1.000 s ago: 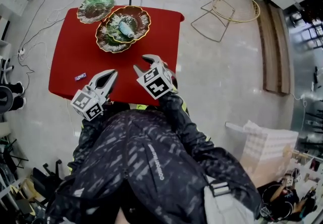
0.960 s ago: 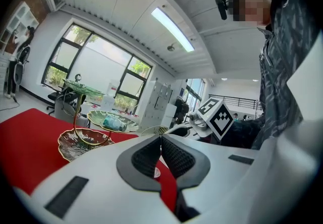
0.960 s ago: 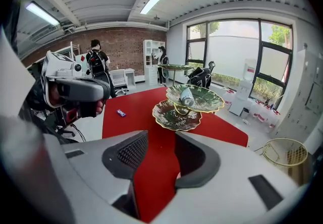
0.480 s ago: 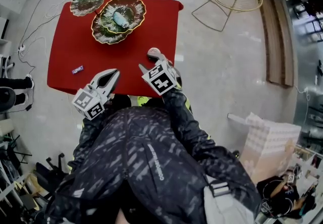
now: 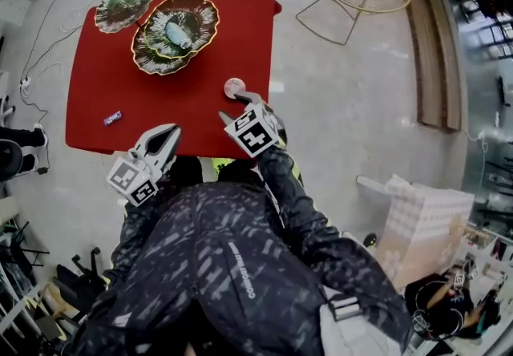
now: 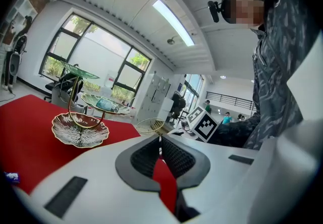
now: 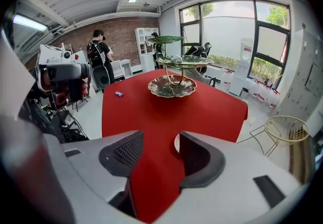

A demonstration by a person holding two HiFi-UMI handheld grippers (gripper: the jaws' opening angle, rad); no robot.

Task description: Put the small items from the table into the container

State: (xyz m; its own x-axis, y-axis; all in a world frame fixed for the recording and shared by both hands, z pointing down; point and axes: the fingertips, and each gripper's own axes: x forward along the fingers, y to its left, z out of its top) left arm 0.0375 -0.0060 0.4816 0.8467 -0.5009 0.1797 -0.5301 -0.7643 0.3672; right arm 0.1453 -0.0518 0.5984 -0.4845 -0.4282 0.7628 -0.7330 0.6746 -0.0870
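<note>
**Open jaws line up on a small disc on the red worktop**

Head view: The right hand-held gripper [image 5: 237, 104] hangs just short of a small round disc [image 5: 235, 87], which lies toward 4 o'clock on the red worktop [image 5: 96, 82]. The tiered dish stand [image 5: 175, 32] sits at about 12 o'clock with a pale blue item [image 5: 178, 30] already in one dish. A wrapped sweet [image 5: 112, 117] lies alone near 8 o'clock. The left hand-held gripper [image 5: 167, 136] waits off the near edge at 7 o'clock.

Left gripper view: Its pads meet at the tips with nothing between them, and it points across the worktop, with the stand at 10 o'clock.

Right gripper view: The jaws are opening and hold nothing. Bare red worktop fills the gap, and the disc's pale rim peeks out just beside the right pad, untouched. The stand is at 12 o'clock and the sweet at 11.

The step in hand looks like the reach for the disc. The next move probably calls for shifting toward 3 o'clock to centre the disc, then lowering and closing gently on a thin, flat thing. The sweet remains to be collected.
</note>
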